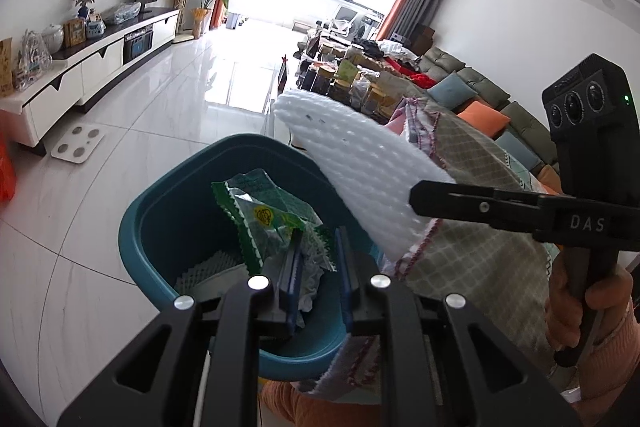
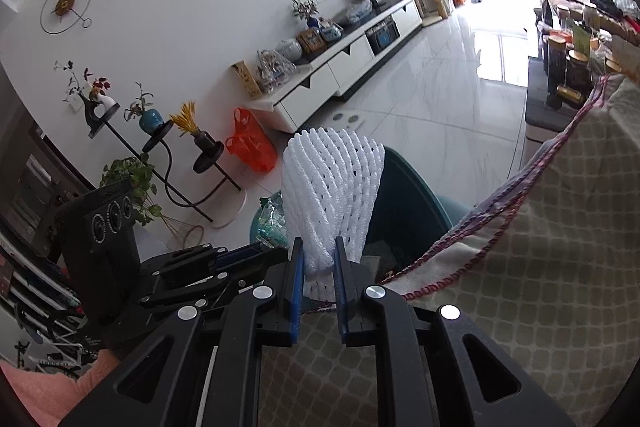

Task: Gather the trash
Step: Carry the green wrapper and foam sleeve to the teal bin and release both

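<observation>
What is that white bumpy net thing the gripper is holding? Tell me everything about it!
It is a white foam fruit net, soft-looking, with a mesh of small holes in rows. The right gripper pinches its narrow lower end between blue pads, so the wide end fans out. It hangs tilted just above the rim of the teal trash bin, beside the checked cloth, not yet dropped in.
</observation>
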